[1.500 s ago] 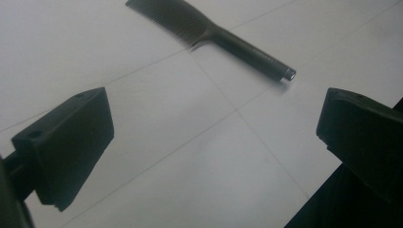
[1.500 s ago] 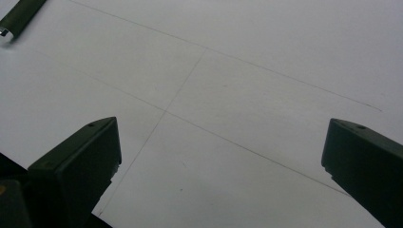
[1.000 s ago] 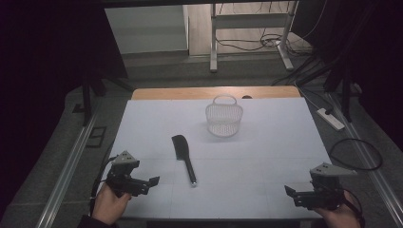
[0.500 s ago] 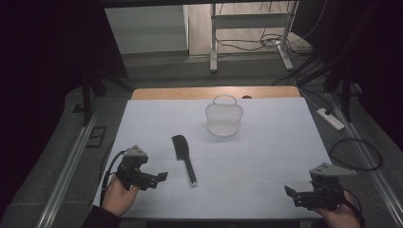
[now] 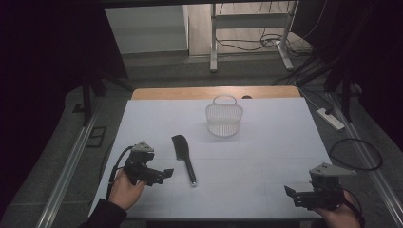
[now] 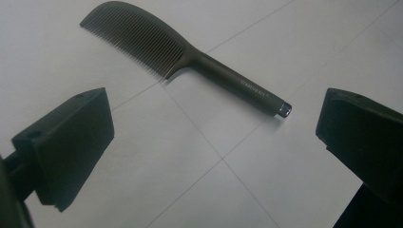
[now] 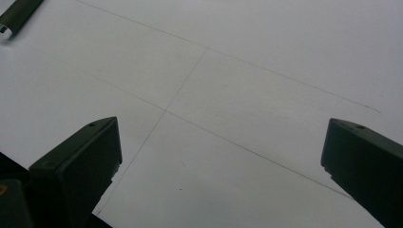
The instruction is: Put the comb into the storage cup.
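Observation:
A black comb [image 5: 184, 155] lies on the white table [image 5: 266, 156], teeth end far, handle toward me. In the left gripper view the comb [image 6: 190, 57] lies just ahead of the wide-apart jaws. My left gripper [image 5: 164, 174] stands open a short way left of the comb's handle, nothing between its fingers. A white mesh basket [image 5: 224, 118] stands upright at the back middle. Near the front right edge my right gripper [image 5: 291, 194] is open and holds nothing. The comb's handle tip [image 7: 14, 16] peeks in at the top left of the right gripper view.
The table's wooden far edge [image 5: 214, 92] borders a floor with cables and a metal stand [image 5: 247, 21]. A power strip [image 5: 330, 118] lies on the floor to the right. Metal rails [image 5: 66, 171] run along both table sides.
My left gripper has moved right and slightly forward toward the comb's handle. The right gripper has stayed in place.

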The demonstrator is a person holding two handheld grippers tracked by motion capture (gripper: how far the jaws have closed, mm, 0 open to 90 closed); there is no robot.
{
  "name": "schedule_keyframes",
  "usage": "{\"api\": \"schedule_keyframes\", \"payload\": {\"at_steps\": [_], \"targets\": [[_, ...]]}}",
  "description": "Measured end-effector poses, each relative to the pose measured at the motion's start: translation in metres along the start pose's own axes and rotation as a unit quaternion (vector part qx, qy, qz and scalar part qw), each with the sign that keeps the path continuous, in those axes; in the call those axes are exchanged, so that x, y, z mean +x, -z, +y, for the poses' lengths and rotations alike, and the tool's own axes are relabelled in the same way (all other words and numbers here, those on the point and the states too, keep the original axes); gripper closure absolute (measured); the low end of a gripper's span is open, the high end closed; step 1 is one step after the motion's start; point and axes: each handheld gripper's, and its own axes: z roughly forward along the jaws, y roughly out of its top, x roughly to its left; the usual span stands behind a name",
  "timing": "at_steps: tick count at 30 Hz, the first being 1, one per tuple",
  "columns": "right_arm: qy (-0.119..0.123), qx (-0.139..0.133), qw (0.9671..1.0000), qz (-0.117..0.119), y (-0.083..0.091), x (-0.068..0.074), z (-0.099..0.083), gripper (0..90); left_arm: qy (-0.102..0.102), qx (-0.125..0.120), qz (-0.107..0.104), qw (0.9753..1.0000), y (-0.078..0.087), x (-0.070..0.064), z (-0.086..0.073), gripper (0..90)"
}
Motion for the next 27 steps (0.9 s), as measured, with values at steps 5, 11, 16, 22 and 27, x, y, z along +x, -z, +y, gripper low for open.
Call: {"api": "schedule_keyframes", "payload": {"at_steps": [5,11,16,22,27], "targets": [[0.000,0.000,1.0000,0.000,0.000,0.000,0.000,0.1,0.000,0.001,-0.002,1.0000,-0.005,-0.001,0.006,0.0],[0.001,0.001,1.0000,0.000,0.000,0.000,0.000,0.1,-0.008,0.013,0.002,0.9999,-0.012,-0.003,0.013,0.0],[0.001,0.002,1.0000,-0.001,0.000,0.000,0.000,0.1,-0.013,0.020,0.002,0.9997,-0.018,-0.004,0.019,0.0],[0.001,0.002,1.0000,-0.001,0.000,0.000,0.000,0.1,-0.018,0.024,0.000,0.9995,-0.025,-0.005,0.026,0.0],[0.001,0.003,1.0000,-0.001,-0.001,0.000,0.000,0.1,-0.022,0.026,-0.002,0.9994,-0.030,-0.006,0.032,0.0]]}}
